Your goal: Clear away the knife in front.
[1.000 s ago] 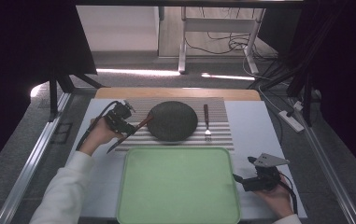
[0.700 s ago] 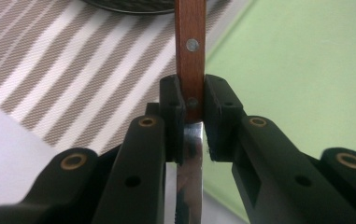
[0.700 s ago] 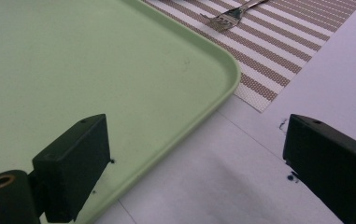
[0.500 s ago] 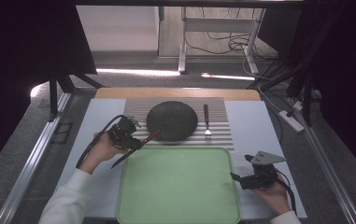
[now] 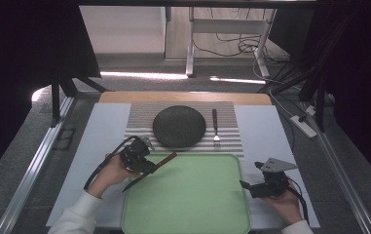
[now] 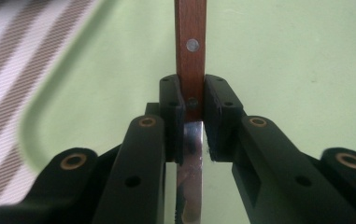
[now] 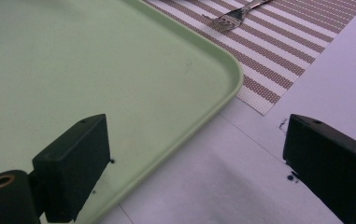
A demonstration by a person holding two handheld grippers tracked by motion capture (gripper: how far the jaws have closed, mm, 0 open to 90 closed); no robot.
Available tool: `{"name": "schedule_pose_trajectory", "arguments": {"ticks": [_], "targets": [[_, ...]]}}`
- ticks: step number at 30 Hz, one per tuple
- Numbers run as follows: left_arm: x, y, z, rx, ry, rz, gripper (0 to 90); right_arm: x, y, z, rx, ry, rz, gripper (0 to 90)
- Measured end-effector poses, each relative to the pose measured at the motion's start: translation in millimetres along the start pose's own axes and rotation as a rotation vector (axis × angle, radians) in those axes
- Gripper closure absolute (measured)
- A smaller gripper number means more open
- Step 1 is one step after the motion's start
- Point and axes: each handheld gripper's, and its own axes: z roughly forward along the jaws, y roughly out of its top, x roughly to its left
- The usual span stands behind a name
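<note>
My left gripper is shut on a knife with a brown wooden handle and a steel blade, holding it over the left rim of the light green tray. In the left gripper view the pads of the left gripper clamp the knife where handle meets blade, with the handle pointing away over the tray. My right gripper stands open at the tray's right edge. Seen from the right gripper view, the right gripper has its jaws wide apart, one over the tray, one over the white table, nothing between them.
A dark round plate lies on a striped placemat behind the tray. A fork with a brown handle lies right of the plate, also the fork on the placemat. The white table extends on both sides.
My left gripper has carried the knife from beside the plate toward me and rightward, to the tray's left rim. The right gripper has stayed put.
</note>
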Motion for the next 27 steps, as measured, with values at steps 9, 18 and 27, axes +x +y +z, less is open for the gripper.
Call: {"name": "schedule_pose_trajectory", "arguments": {"ticks": [9, 18, 27], "targets": [[-20.1, 0.4, 22.3, 0.020, -0.045, 0.035, 77.6, -0.3, -0.2, 0.3, -0.001, 0.002, 0.002, 7.5], [-27.2, -1.7, 35.8, 0.035, -0.074, 0.045, 77.4, -0.2, -0.2, 0.2, 0.000, 0.001, 0.002, 7.5], [-32.9, 3.1, 24.9, -0.114, -0.046, 0.071, 61.4, -0.1, -0.1, 0.1, -0.002, 0.000, 0.001, 7.5]]}}
